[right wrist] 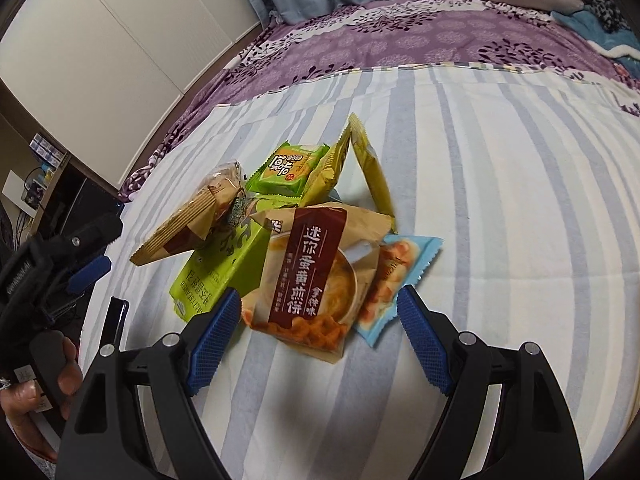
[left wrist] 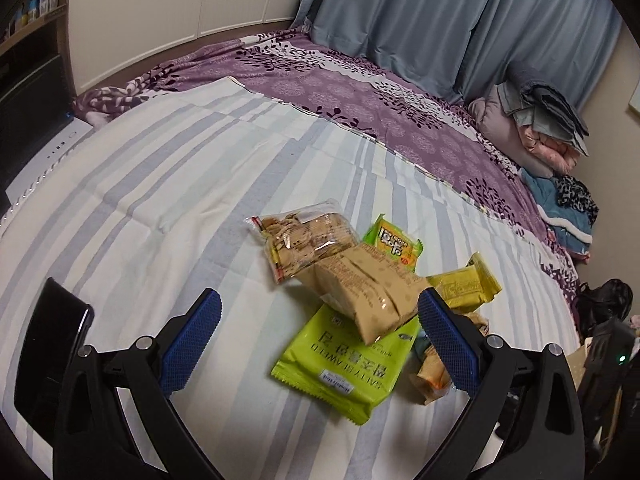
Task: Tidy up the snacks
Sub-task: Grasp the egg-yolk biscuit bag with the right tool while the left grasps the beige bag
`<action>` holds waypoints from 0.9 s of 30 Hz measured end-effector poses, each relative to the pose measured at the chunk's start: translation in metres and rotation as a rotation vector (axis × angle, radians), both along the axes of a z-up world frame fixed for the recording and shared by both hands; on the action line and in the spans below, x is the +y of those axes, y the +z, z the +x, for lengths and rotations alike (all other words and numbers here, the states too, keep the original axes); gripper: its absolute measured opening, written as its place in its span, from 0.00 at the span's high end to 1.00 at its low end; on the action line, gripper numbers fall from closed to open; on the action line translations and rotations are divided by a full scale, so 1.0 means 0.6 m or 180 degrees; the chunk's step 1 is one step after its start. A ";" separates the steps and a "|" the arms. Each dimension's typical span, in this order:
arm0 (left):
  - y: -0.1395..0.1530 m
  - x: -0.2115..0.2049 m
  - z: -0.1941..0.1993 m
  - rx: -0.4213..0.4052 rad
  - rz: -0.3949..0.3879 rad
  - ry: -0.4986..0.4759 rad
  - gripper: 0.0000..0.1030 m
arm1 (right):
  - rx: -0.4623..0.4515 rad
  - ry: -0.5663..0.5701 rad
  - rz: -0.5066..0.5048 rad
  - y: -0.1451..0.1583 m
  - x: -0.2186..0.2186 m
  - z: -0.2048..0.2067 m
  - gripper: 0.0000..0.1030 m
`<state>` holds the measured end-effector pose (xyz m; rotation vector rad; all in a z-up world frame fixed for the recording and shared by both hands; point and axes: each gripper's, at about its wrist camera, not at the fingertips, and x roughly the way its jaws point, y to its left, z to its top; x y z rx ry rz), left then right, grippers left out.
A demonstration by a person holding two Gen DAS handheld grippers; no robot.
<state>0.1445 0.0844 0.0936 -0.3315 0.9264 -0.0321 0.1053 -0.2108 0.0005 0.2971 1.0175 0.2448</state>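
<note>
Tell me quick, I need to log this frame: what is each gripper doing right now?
Left gripper: open, holding nothing, over the snack pile.
Right gripper: open, holding nothing, fingers either side of the brown cracker packet.

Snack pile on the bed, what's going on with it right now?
A person holds a hand-held gripper in each hand over a heap of snack packets on the striped sheet. The left hand-held gripper and the right hand-held gripper are both open and hold nothing. The right one faces the tan biscuit bag; the green seaweed pack lies underneath the heap.
</note>
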 end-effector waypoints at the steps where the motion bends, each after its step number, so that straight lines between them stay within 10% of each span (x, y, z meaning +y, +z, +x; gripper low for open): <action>1: 0.000 -0.003 0.007 0.0007 -0.0026 -0.0016 0.03 | 0.0007 -0.0005 -0.0017 -0.002 0.002 0.006 0.23; 27: -0.089 -0.068 0.106 0.0580 -0.0038 -0.0165 0.03 | -0.0077 0.0168 -0.0267 -0.020 0.022 -0.009 0.47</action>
